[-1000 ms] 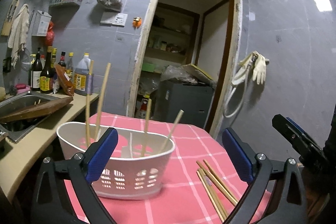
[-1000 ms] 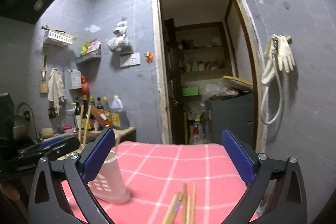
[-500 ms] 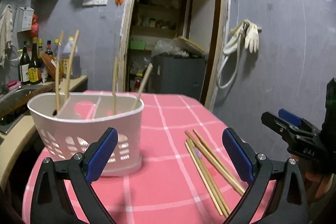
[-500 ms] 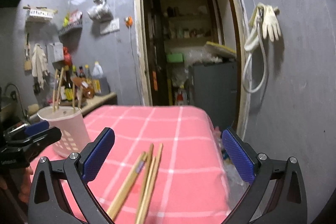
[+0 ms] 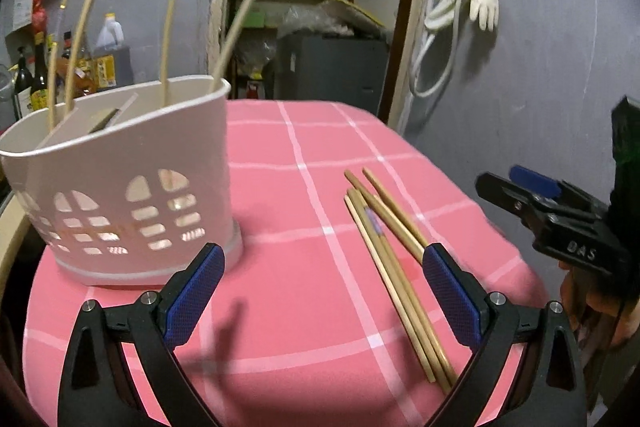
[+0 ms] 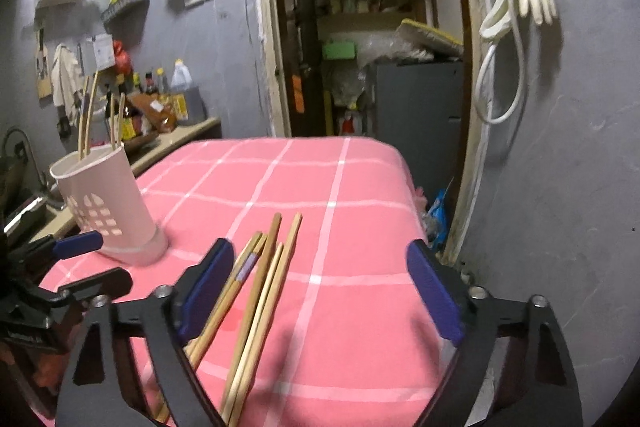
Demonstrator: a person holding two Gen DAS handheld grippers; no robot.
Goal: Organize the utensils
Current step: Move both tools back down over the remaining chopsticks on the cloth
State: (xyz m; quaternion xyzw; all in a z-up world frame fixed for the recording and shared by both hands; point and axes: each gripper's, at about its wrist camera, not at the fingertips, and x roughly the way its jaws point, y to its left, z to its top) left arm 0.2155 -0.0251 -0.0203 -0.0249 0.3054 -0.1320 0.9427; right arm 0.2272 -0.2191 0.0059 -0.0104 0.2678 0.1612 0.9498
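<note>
Hovering over the near edge of the pink-checked counter [image 6: 360,307], your right hand-held gripper [image 6: 320,291] has just been closing yet is not clamped on anything: its jaws stand apart above the loose chopsticks [image 6: 260,291], which lie partly between them, close against the left pad, with no pad pressing on them. Your left hand-held gripper [image 5: 320,291] is spread wide and empty, just short of the white utensil holder [image 5: 120,195]. The chopsticks lie in a loose bundle toward the counter's right side, well apart from the holder. You should expect them to be light, stiff and smooth, so they will likely roll or fan out if pinched at a tip; judge your grip near mid-length, across the whole bundle, or take one stick at a time. Farther back, toward the left edge, the holder stands upright with a perforated wall and inner dividers. Four chopsticks [image 5: 166,51] already lean in its compartments, tops well above the rim; which compartment each occupies you cannot tell.
</note>
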